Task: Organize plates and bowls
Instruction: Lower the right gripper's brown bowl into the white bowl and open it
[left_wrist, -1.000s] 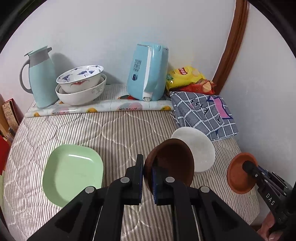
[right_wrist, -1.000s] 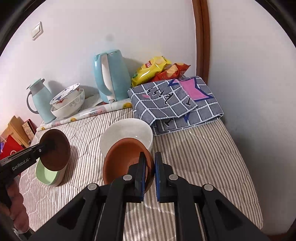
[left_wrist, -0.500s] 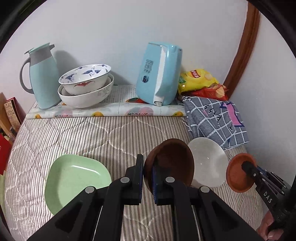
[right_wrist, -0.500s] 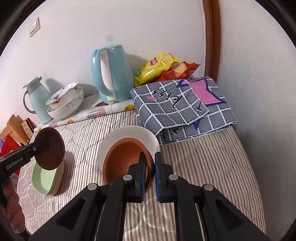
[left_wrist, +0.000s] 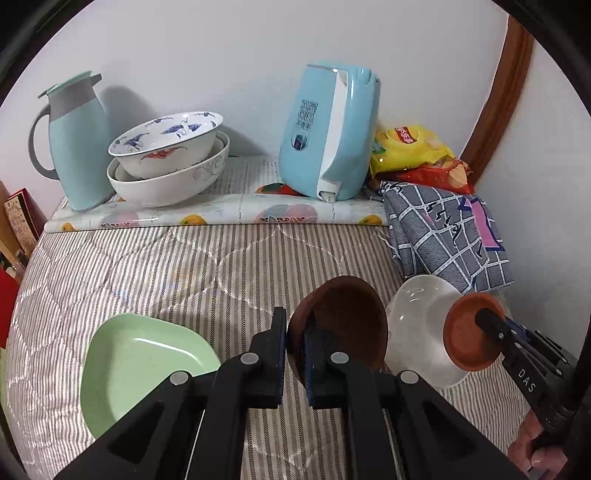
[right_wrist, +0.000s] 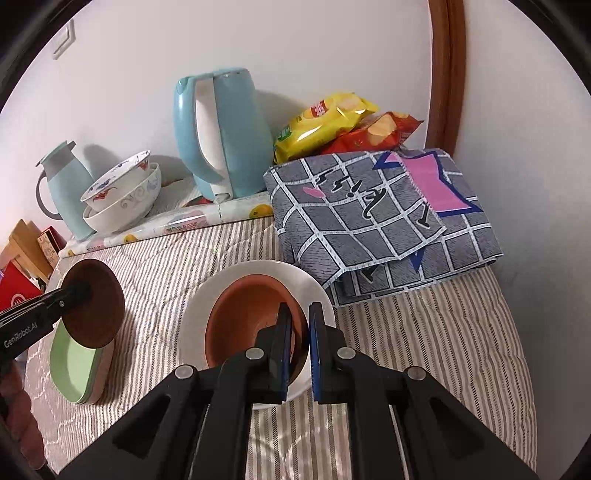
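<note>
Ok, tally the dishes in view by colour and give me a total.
Brown: 2, the dark brown bowl in the left gripper and the terracotta bowl in the right gripper.
White: 2, the plain white bowl and the large white bowl.
Blue-patterned: 1, the crane bowl.
Green: 1, the green plate.
Total: 6.

Green plate (left_wrist: 136, 365): near edge hidden behind left gripper body. White bowl (right_wrist: 314, 291): interior mostly covered by terracotta bowl (right_wrist: 243, 314). Red box (right_wrist: 14, 295): cut by frame edge. Kettle (left_wrist: 328, 133) label: unreadable.
</note>
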